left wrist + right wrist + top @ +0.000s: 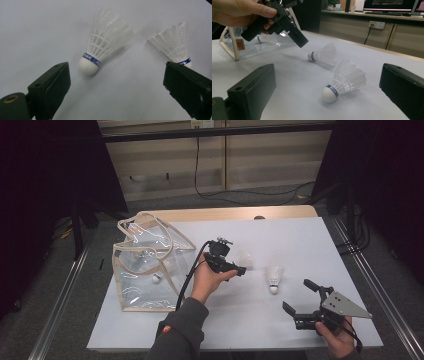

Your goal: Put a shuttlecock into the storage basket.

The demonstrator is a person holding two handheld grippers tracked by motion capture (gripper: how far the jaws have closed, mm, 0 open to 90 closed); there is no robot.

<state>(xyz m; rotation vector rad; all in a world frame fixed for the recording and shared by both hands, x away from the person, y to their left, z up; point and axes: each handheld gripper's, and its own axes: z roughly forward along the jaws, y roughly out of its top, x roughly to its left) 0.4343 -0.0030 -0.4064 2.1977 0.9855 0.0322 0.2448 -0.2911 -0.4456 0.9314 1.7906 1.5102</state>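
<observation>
A: What was carrying the things?

B: A table [300, 330] with a white cover, and a wooden edge showed at its far side.

A: And what lay on it?

B: A clear bag [145, 265] stood at the left. Two white shuttlecocks lay on their sides near the middle, one shuttlecock [244, 259] just beside the other shuttlecock [274, 279], not touching.
</observation>
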